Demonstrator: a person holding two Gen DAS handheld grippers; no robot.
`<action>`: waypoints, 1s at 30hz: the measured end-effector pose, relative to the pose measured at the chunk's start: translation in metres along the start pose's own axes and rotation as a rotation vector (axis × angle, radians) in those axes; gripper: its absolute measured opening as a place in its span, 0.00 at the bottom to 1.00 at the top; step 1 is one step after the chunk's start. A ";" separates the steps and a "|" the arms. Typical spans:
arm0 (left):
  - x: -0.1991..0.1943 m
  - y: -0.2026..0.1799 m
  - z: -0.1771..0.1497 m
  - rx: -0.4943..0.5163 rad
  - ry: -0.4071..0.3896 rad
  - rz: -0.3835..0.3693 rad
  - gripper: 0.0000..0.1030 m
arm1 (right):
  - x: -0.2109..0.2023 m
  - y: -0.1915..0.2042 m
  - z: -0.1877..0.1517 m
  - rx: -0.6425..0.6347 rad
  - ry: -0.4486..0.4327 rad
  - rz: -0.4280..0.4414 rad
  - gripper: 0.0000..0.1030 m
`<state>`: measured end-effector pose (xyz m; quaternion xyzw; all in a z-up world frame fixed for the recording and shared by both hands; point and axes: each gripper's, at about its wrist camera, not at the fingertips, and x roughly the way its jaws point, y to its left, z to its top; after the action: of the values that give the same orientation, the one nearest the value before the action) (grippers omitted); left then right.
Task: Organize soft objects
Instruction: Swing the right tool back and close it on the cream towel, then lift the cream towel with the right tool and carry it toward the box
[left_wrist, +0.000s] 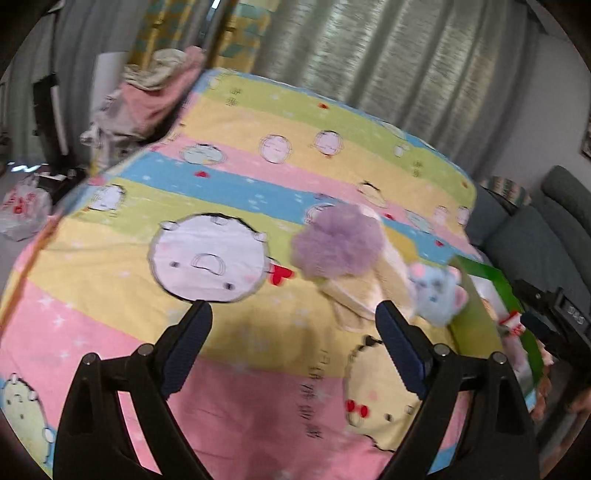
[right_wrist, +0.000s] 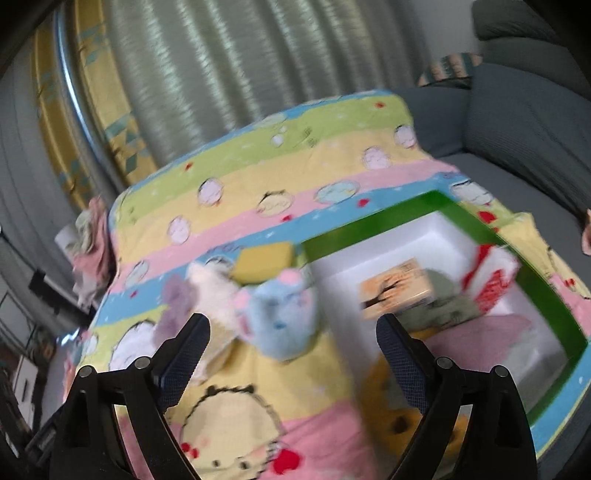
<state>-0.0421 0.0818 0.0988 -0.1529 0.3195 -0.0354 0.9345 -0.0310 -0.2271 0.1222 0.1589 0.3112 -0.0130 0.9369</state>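
Soft objects lie on a striped cartoon bedspread (left_wrist: 229, 192). A purple mesh puff (left_wrist: 338, 240), a cream plush cloth (left_wrist: 364, 291) and a light blue plush toy (left_wrist: 437, 291) sit together ahead and right of my open, empty left gripper (left_wrist: 293, 332). In the right wrist view the blue plush (right_wrist: 282, 317) lies just ahead of my open, empty right gripper (right_wrist: 293, 343), with the cream cloth (right_wrist: 214, 291), the purple puff (right_wrist: 177, 306) and a yellow sponge (right_wrist: 264, 262) behind it. A green-rimmed white box (right_wrist: 480, 229) to the right holds several soft items.
The green box (left_wrist: 480, 295) sits at the bed's right edge. A grey sofa (right_wrist: 524, 122) stands to the right. Grey curtains (left_wrist: 388, 62) hang behind the bed. A pile of pink and white clothes (left_wrist: 147, 96) lies at the far left corner. A plastic bag (left_wrist: 22, 210) lies on the floor.
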 end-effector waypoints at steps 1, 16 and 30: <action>0.001 0.004 0.001 -0.013 0.005 0.025 0.87 | 0.007 0.010 -0.002 0.015 0.034 0.041 0.90; -0.004 0.040 0.009 -0.076 0.019 0.109 0.87 | 0.147 0.059 -0.041 0.013 0.295 0.127 0.24; -0.002 0.042 0.009 -0.099 0.067 0.073 0.87 | -0.055 0.086 0.001 -0.040 -0.169 0.411 0.11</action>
<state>-0.0392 0.1250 0.0939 -0.1860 0.3573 0.0094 0.9152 -0.0642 -0.1498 0.1798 0.1989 0.1929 0.1713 0.9454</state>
